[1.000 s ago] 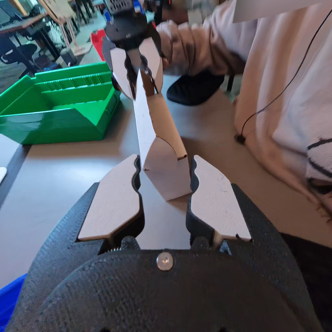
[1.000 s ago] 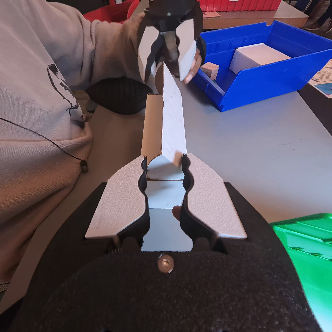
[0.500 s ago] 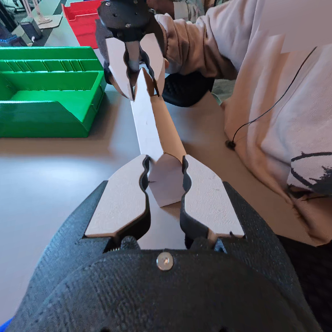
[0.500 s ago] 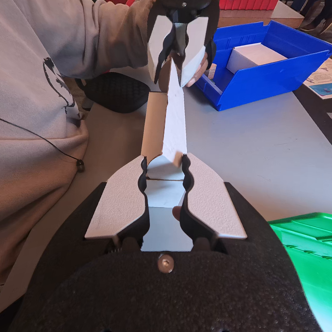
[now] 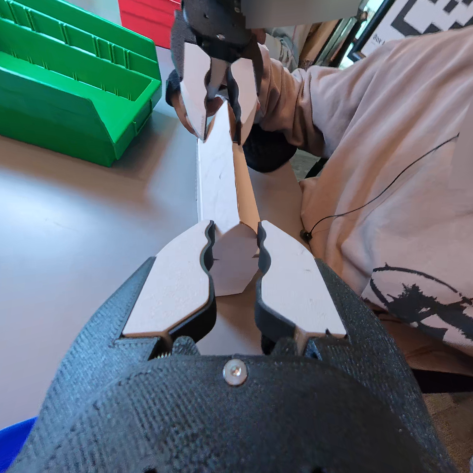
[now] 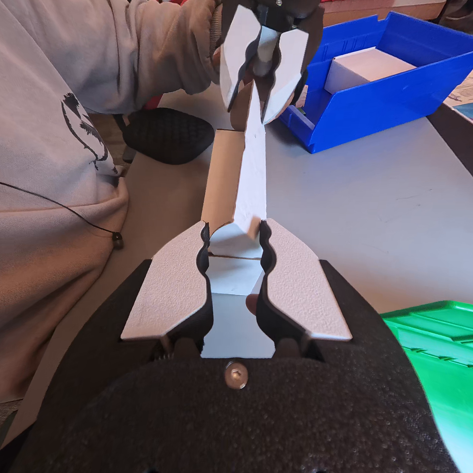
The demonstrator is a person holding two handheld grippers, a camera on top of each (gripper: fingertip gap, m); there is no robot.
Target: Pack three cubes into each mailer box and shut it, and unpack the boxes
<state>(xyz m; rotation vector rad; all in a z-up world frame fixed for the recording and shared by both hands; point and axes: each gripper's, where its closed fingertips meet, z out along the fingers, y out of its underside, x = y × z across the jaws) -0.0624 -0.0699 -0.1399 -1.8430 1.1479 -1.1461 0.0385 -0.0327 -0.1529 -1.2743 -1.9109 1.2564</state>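
A white mailer box (image 5: 216, 179) with a brown inside lies on the grey table (image 5: 76, 230), held end to end between my grippers. My left gripper (image 5: 234, 230) is shut on the rounded side flap at its near end. My right gripper (image 5: 220, 120) shows at the far end, jaws around the other flap. In the right wrist view my right gripper (image 6: 234, 227) is shut on the box's (image 6: 252, 179) near flap, and the left gripper (image 6: 252, 87) holds the far end. No cubes show in this box. A wooden cube (image 6: 303, 98) lies in the blue bin (image 6: 384, 107).
A closed white mailer box (image 6: 366, 69) sits in the blue bin. A green bin (image 5: 64, 84) stands on the table beside the box, also in the right wrist view (image 6: 435, 345). A red bin (image 5: 146, 20) is behind it. A person's torso (image 5: 371, 153) is close alongside. Tip to tip, the grippers are about 12 centimeters apart.
My left gripper's jaws have narrowed onto the box's side flap. The box's upright panel has tipped lower and lies flatter between the grippers. The right gripper has kept its hold.
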